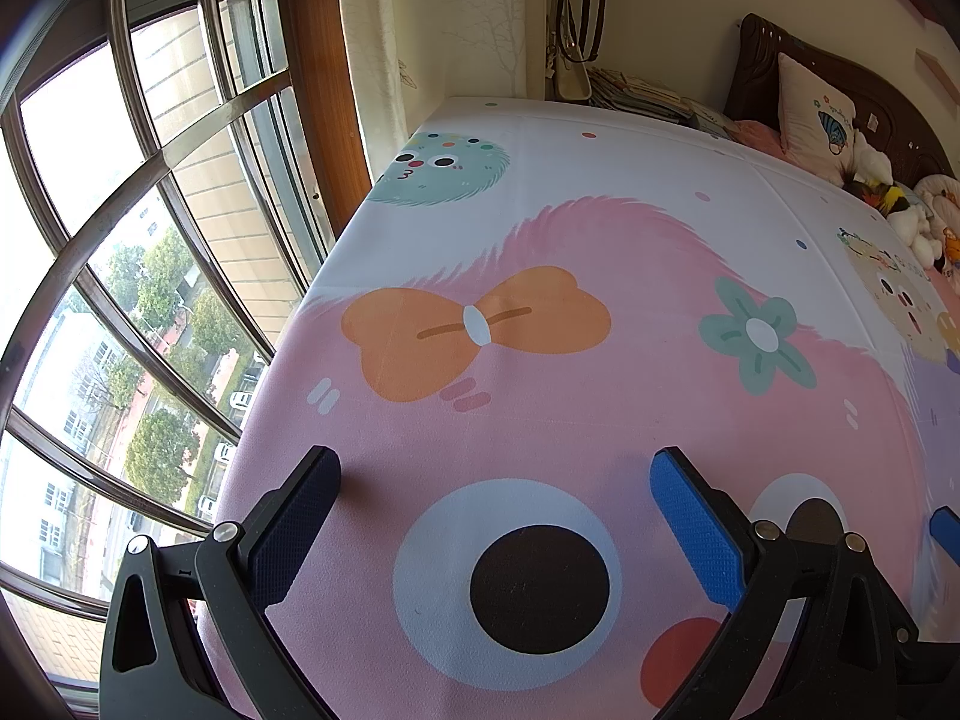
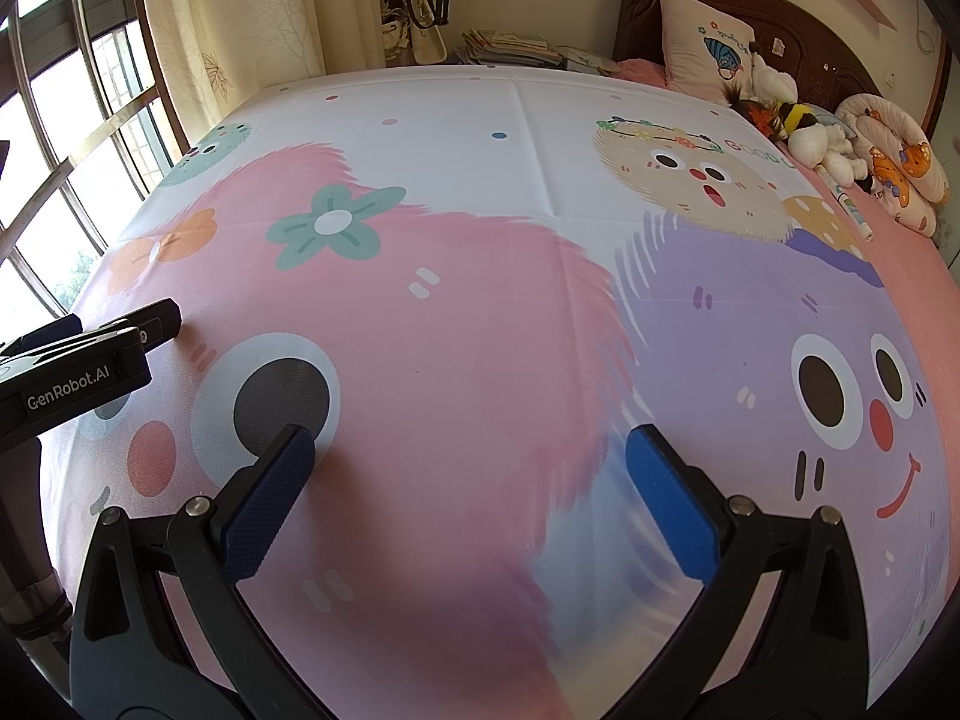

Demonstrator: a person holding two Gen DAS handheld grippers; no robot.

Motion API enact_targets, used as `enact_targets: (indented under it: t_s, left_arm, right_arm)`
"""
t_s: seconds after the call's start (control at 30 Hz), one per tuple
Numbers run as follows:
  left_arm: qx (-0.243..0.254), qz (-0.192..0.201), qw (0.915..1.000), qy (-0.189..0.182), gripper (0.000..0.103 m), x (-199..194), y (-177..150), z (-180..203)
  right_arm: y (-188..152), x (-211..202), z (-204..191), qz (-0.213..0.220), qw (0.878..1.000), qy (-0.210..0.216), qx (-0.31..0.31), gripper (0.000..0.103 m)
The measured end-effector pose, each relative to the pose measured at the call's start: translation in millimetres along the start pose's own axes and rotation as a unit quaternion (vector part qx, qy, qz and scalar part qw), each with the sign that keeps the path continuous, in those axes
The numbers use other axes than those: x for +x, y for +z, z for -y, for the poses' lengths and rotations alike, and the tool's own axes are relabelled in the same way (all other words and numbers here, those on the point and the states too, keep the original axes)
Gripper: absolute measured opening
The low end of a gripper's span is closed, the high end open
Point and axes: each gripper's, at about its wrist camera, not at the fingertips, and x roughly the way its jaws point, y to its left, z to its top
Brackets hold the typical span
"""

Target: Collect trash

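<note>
Both black claws with blue pads, the left claw (image 1: 495, 474) and the right claw (image 2: 471, 450), hang spread and empty above the bed's pink cartoon-printed sheet (image 2: 456, 312) near its foot edge, stuffed toys (image 2: 804, 132) lie by the headboard, and no trash shows.

The bedsheet (image 2: 480, 312) is white with pink, purple and teal cartoon fuzzy monsters, an orange bow (image 1: 474, 330) and a teal flower (image 2: 330, 228); the headboard (image 2: 780, 18) is dark brown.
</note>
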Motion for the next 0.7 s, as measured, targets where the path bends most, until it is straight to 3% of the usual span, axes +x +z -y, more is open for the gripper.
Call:
enact_targets:
  t_s: [0.7]
  left_arm:
    - [0.000, 0.000, 1.0000, 0.000, 0.102, -0.3, -0.2, 0.1]
  right_arm:
    - [3.2, -1.3, 0.0, 0.000, 1.000, 0.000, 0.000, 0.103]
